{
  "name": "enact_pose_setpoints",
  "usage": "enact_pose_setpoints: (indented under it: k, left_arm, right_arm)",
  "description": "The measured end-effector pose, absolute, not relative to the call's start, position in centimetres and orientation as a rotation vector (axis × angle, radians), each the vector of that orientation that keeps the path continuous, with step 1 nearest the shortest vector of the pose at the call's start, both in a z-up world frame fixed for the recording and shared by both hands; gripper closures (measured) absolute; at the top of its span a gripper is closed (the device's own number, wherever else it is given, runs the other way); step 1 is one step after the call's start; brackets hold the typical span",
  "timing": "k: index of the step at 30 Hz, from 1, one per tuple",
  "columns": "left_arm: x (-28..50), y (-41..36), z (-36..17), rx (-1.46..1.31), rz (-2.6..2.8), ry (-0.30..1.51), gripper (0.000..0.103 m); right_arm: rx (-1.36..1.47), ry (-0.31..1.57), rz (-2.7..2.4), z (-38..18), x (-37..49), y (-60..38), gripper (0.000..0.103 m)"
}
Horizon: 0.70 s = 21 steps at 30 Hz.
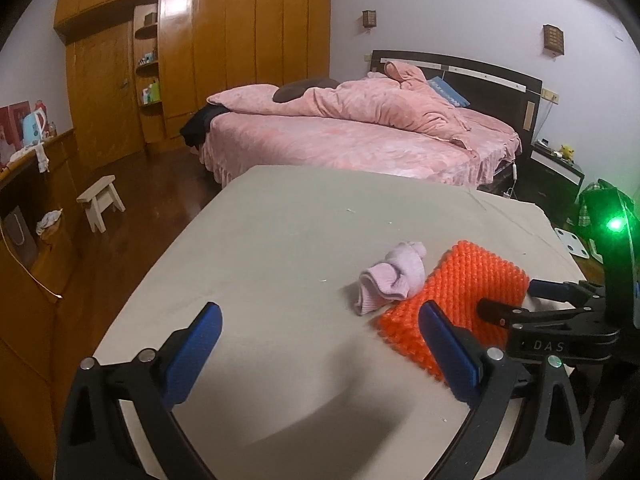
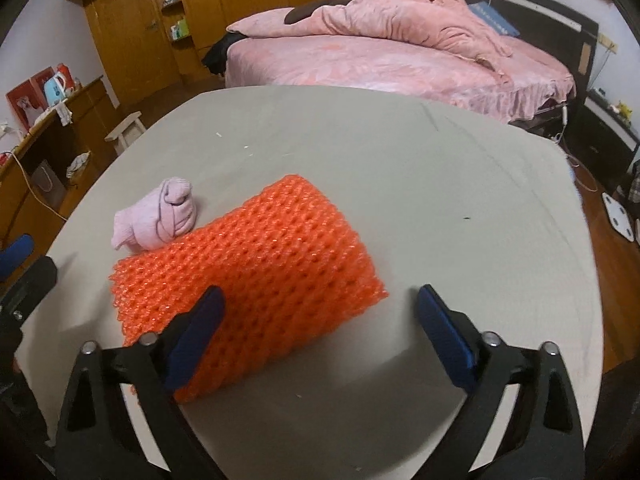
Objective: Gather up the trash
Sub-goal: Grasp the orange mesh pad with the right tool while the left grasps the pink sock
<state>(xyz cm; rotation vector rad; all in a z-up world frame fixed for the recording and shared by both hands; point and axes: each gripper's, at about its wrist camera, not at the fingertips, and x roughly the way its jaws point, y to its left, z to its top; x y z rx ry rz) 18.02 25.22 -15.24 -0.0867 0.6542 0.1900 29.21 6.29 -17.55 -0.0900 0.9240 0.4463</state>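
On the table (image 2: 400,168), orange foam netting (image 2: 256,264) touches a sock (image 2: 156,220).

Two matching handheld grippers, left gripper (image 1: 320,352) and right gripper (image 2: 320,332), each with a curved black frame, triangular cut-outs, silver round screws at the joints and blue finger pads (image 1: 192,356). White letters "DAS" and a green light (image 1: 616,224) on the right one.

Left gripper (image 1: 320,344) and right gripper (image 2: 320,332) — both jaws spread wide.
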Motion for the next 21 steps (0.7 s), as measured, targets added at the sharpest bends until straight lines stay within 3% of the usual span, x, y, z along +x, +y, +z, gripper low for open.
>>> enact_pose_setpoints:
  k: [2,8,12,21]
  left_arm:
    - [18.2,25.1,-15.3,-0.087,0.189,0.657,0.006]
    - [18.2,24.6,-15.4,-0.088,0.178,0.667,0.006]
    - [18.4,24.2,-15.2,-0.073,0.164,0.666,0.006]
    - [21.7,23.1,-15.5,-0.082,0.124,0.683,0.006]
  right_arm:
    - [-0.084,0.918,0.481,-17.4,29.0,6.4,0.034]
    - [-0.055,0.916,0.586,-17.0,28.6,6.8,0.071]
    - [-0.052,0.905,0.624,-16.4,28.3,6.7,0.079]
    - [0.021,0.929,0.572,-15.5,30.3,2.2,0.08]
